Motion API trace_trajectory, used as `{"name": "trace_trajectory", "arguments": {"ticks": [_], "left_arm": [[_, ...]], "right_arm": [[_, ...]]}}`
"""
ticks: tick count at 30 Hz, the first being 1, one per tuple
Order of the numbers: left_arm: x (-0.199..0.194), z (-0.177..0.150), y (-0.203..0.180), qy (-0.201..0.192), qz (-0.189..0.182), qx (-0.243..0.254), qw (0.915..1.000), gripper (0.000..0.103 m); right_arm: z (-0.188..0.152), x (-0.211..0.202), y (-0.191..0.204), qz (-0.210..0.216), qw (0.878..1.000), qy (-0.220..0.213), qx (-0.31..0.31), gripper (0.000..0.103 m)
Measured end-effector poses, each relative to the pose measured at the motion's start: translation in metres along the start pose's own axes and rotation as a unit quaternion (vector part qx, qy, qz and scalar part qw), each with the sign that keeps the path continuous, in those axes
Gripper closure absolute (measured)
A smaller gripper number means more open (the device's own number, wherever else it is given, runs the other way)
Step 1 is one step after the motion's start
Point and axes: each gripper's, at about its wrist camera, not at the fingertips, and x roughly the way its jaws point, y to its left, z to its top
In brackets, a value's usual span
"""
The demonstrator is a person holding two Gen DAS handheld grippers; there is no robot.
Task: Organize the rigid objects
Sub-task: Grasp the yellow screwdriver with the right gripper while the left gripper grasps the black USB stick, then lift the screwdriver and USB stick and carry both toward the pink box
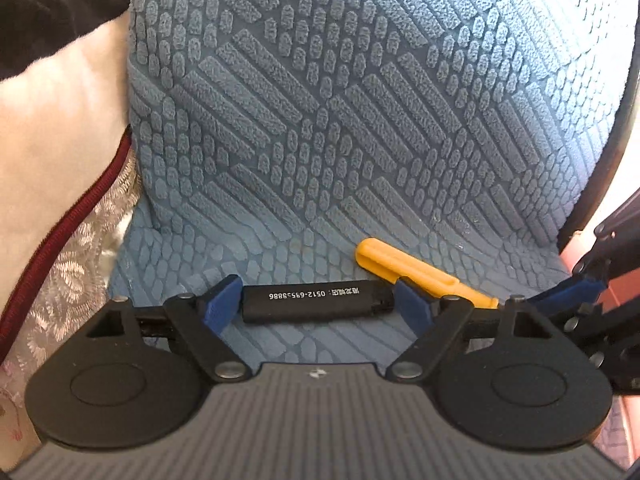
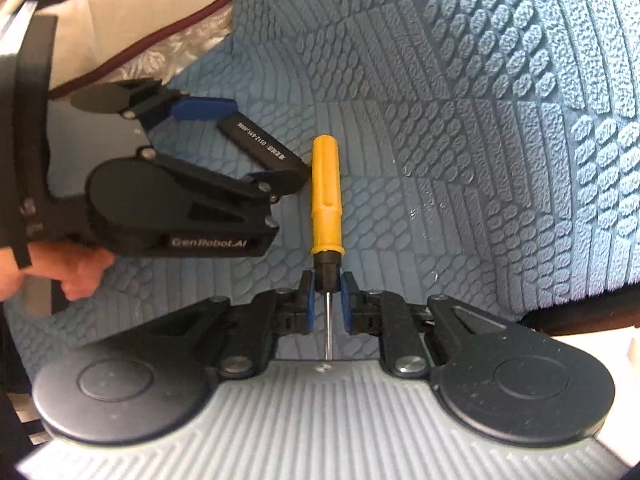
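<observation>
Left gripper [image 1: 318,304] is clamping the black lighter [image 1: 318,300] lengthwise against the blue cushion [image 1: 360,100], with the yellow screwdriver [image 1: 424,272] lying just behind. Right gripper [image 2: 327,300] is pinching the screwdriver [image 2: 326,196] at its black collar (shaft pointing back at me). I'm mid-pickup, I'd say; next, both need lifting together and setting down tidily.
</observation>
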Motion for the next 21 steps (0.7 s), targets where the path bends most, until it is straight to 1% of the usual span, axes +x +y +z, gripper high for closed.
{"name": "trace_trajectory", "arguments": {"ticks": [3,7,11,13,15,17,21], "left_arm": [[-0.008,0.002,0.006,0.005,-0.009,-0.022,0.9997,0.017],[-0.026,-0.004,0.009,0.013,-0.029,-0.044,0.9985,0.017],[-0.042,-0.013,0.004,0.018,-0.021,-0.040,0.9988,0.017],[-0.053,-0.019,0.004,0.020,-0.014,-0.050,0.9984,0.017],[-0.064,-0.024,0.007,0.025,-0.016,-0.060,0.9978,0.017],[-0.072,-0.028,0.006,0.028,-0.015,-0.056,0.9979,0.017],[-0.085,-0.038,-0.001,0.044,-0.015,-0.022,0.9987,0.017]], "right_arm": [[-0.002,-0.001,0.007,-0.003,1.000,-0.003,0.007,0.086],[-0.007,-0.005,0.017,-0.004,1.000,-0.004,0.017,0.086],[-0.018,-0.011,0.030,-0.006,1.000,-0.004,0.027,0.086],[-0.024,-0.014,0.038,-0.015,0.999,-0.005,0.032,0.086],[-0.032,-0.017,0.047,-0.024,0.999,-0.009,0.034,0.086],[-0.040,-0.022,0.054,-0.025,0.999,-0.012,0.042,0.086],[-0.061,-0.032,0.064,-0.025,0.998,-0.017,0.058,0.086]]}}
